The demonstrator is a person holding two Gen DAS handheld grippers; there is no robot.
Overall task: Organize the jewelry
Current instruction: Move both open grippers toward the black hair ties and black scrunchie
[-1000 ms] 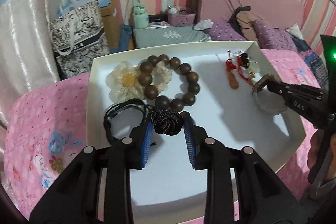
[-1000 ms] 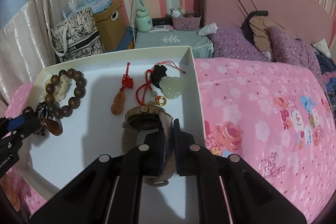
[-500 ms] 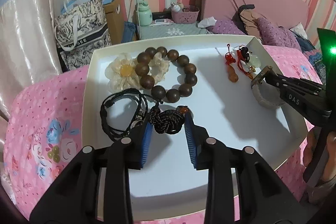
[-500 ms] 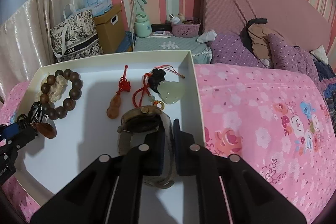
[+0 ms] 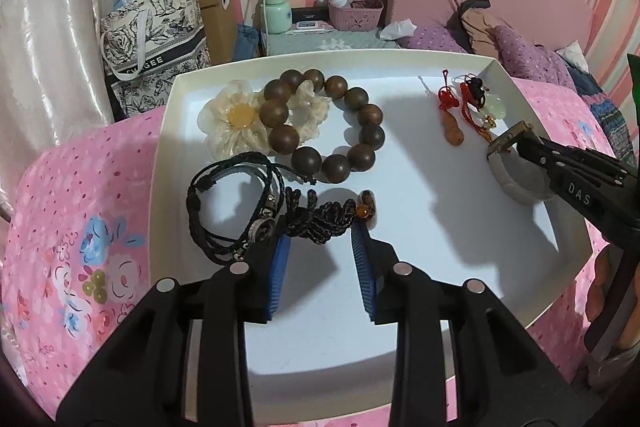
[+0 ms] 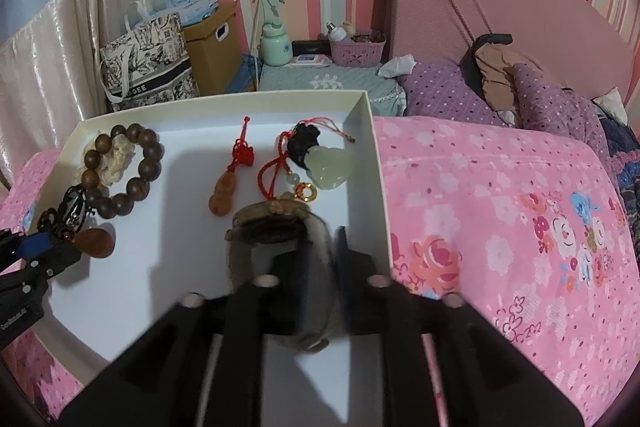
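A pink bedspread (image 6: 500,207) carries the white tray (image 5: 532,131), jewelry spread across its floor. The bead bracelet (image 5: 340,131) lies at the back. The right gripper (image 6: 320,247) is opening — the watch (image 6: 272,223) sits between its parting jaws by the tray's right wall. The left gripper (image 5: 320,247) stands part open around a black cord knot (image 5: 320,223), pads not pressing.

White tray (image 5: 168,131), bead bracelet (image 5: 340,123), left tool (image 5: 320,247) parted around black cord pendant (image 5: 320,221)
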